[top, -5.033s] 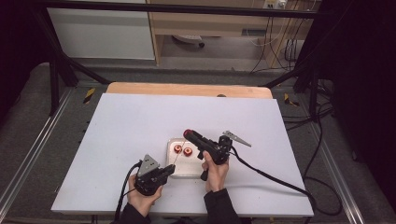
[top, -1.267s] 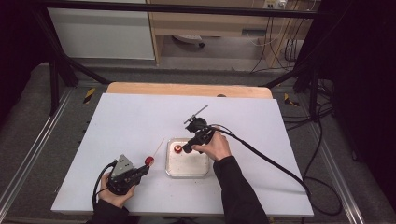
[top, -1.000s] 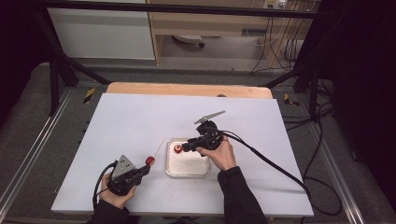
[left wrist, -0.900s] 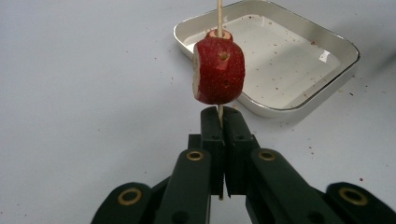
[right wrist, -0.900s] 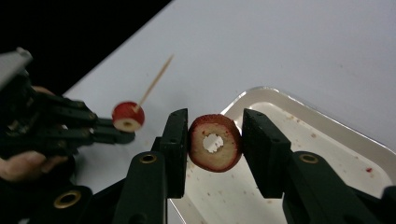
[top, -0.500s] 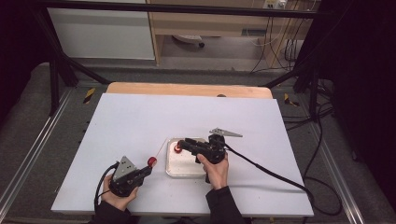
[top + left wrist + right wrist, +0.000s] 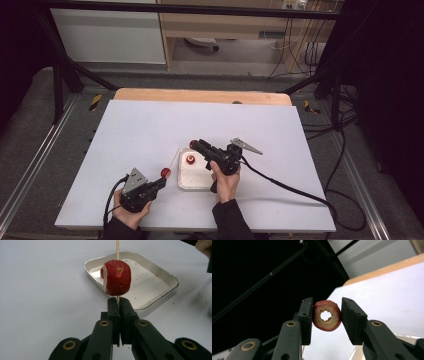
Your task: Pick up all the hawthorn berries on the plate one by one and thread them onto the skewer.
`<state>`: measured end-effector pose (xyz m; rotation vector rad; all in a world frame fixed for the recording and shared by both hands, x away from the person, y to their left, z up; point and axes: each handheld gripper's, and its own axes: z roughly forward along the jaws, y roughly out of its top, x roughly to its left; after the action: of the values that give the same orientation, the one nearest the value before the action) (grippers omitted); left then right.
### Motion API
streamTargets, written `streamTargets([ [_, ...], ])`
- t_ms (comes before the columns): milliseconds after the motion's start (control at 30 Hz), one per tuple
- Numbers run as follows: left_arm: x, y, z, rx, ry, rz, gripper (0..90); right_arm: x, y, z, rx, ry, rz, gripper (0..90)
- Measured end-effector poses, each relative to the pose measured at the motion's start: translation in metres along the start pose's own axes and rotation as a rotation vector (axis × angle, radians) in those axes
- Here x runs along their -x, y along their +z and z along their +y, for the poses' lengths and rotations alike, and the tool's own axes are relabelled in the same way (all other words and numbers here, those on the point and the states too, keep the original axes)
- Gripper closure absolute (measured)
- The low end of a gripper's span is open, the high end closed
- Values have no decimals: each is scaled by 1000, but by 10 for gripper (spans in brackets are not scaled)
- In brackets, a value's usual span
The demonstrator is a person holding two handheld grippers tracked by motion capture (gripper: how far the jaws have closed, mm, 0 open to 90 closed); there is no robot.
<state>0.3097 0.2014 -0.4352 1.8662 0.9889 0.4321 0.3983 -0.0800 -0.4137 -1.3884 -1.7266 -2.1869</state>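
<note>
Red-skinned, pale-cored fruit ring (image 7: 326, 319) with a round hole sits clamped between the right gripper (image 7: 326, 321)'s pads. The left gripper (image 7: 117, 306), jaws closed, pinches a thin wooden skewer (image 7: 117, 250) just below a speared red strawberry piece (image 7: 117, 277). Best bet: line the hole up with the skewer's tip, then slide on squarely without squeezing harder.

two chunky black handheld grippers, left gripper (image 7: 156, 184) and right gripper (image 7: 196, 145), flat black jaws with small brass-ringed pivot screws, grey three-cornered plate on top of each, black cable trailing off each one, person's dark sleeves
</note>
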Motion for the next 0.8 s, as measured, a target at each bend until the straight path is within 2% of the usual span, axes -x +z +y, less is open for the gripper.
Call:
streamTargets([
  [167, 8, 5, 2, 18, -27, -8, 880, 1, 1, 2, 65, 8, -3, 627],
  [433, 24, 15, 7, 30, -47, -29, 880, 5, 4, 1, 144, 30, 8, 627],
  [467, 25, 16, 7, 27, -43, -26, 880, 5, 5, 1, 152, 36, 13, 627],
  [533, 27, 21, 9, 43, -37, -49, 880, 5, 5, 1, 166, 41, 19, 628],
  [633, 29, 21, 12, 39, -45, -33, 880, 4, 4, 2, 179, 42, 29, 628],
  [800, 33, 24, 13, 41, -41, -38, 880, 4, 3, 3, 181, 42, 39, 628],
])
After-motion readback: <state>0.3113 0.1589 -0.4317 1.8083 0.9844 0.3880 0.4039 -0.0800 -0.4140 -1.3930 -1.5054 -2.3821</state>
